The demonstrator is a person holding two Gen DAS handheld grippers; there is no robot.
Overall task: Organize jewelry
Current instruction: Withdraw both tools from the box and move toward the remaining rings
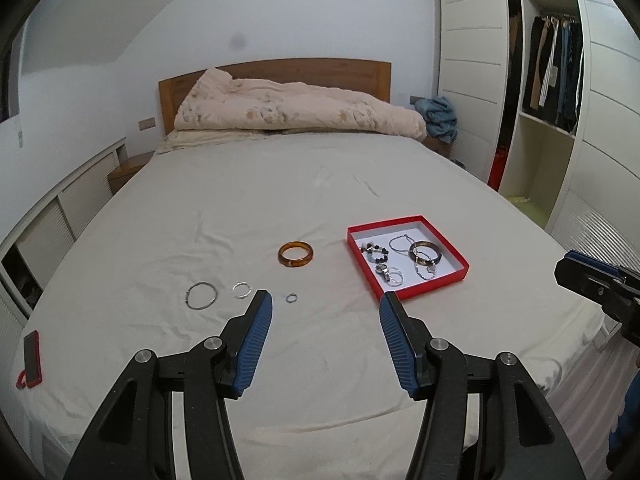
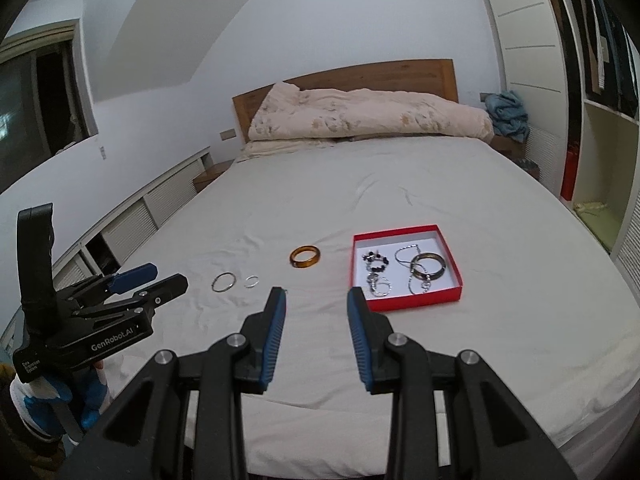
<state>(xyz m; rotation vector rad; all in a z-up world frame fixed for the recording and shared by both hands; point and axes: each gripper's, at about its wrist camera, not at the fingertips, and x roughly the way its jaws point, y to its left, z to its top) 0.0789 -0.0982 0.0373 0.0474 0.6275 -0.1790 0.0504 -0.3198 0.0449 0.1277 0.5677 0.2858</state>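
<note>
Amber-brown and glossy, a thick bangle (image 1: 295, 254) lies flat on the bed sheet (image 1: 240, 208), just left of a shallow red box (image 1: 424, 288) with a white floor. Inside the box sit a dark bangle (image 1: 425, 253), a thin silver chain (image 1: 400, 242), a string of black and pale beads (image 1: 374, 252) and a few small silver hoops, all tangled loosely together. Nearer the foot of the bed, three silver pieces rest in a row, apart from one another: a large thin hoop (image 1: 202, 296), a smaller ring (image 1: 241, 290) and a tiny ring (image 1: 291, 298).

Left tool (image 1: 326, 312) hangs above the near part of the sheet, its blue-padded fingers spread wide with nothing between them; the tiny ring shows just beyond its left fingertip. Right tool (image 2: 316, 300) is likewise released and empty, its fingers parted somewhat less, pointing at the gap between the amber bangle and the box's near corner. Each tool appears at the side of the other's view.

Around the jewelry the pale sheet is wrinkled but open, stretching to a folded floral quilt (image 1: 296, 108) against the wooden headboard (image 1: 280, 70). A red-cased phone (image 1: 32, 356) lies near the bed's left edge. A white wardrobe (image 1: 472, 60) with hanging clothes stands to the right.
</note>
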